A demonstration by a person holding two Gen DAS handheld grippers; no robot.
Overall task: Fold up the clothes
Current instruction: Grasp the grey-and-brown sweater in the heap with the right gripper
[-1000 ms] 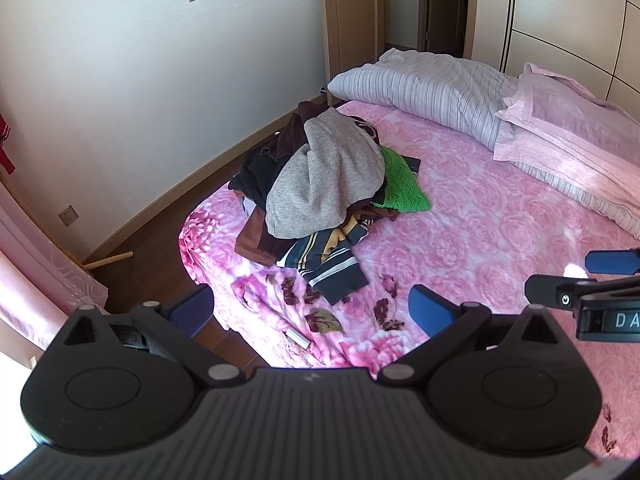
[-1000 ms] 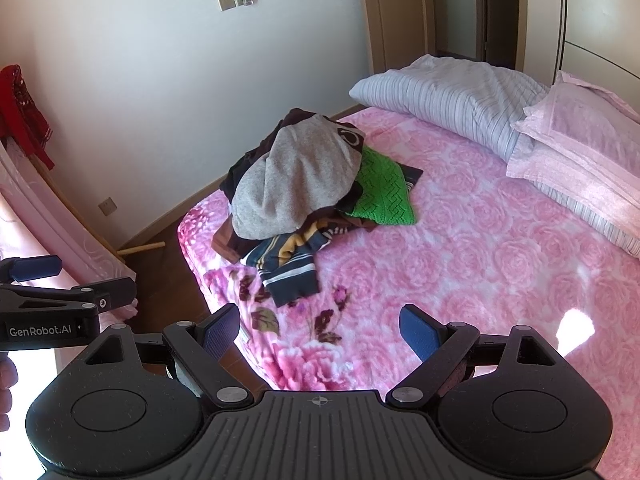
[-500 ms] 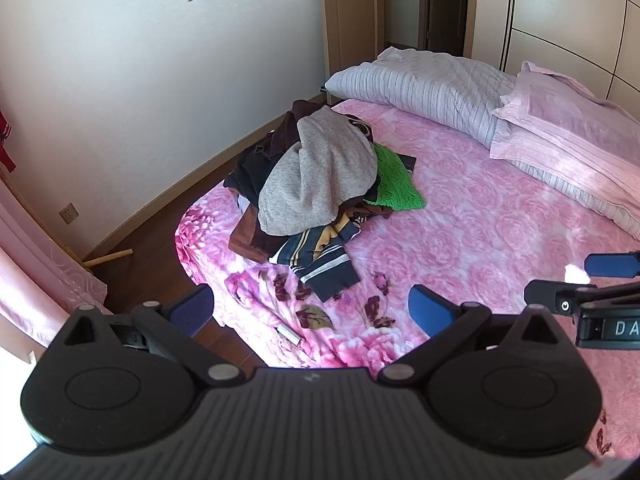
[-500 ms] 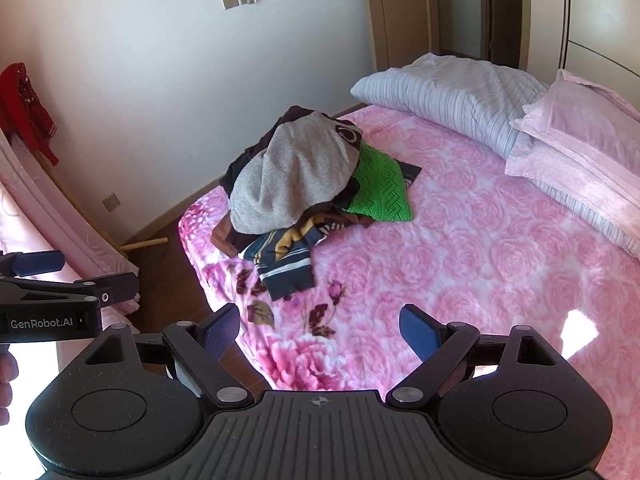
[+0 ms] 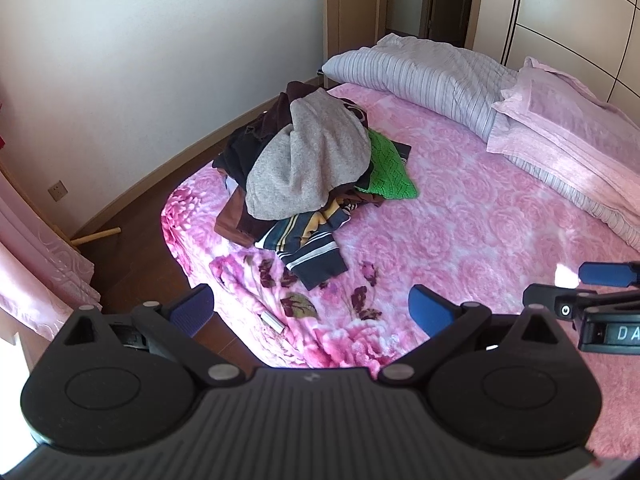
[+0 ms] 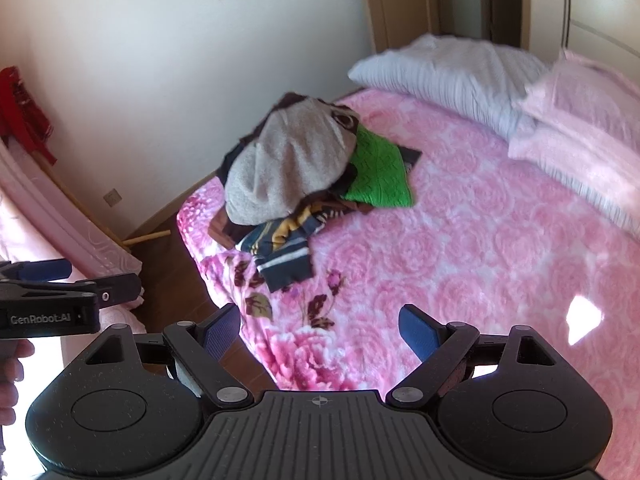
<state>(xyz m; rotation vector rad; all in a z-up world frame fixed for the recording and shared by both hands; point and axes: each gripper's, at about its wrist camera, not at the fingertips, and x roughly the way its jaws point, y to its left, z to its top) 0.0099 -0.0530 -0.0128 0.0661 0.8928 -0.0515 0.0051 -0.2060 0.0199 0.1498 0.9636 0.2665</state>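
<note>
Grey knit tops the clothes pile (image 5: 308, 168) at 12 o'clock on the pink bedspread (image 5: 460, 240); left gripper (image 5: 310, 308) and right gripper (image 6: 320, 330) both spread apart, empty, well short of it. Risk: garments interlock, so one pull may drag several. Versus 1.0 s ago, pile sits slightly higher in both views

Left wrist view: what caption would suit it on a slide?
Open left gripper facing an unfolded clothes pile topped by a grey sweater on a pink floral bed.
</note>
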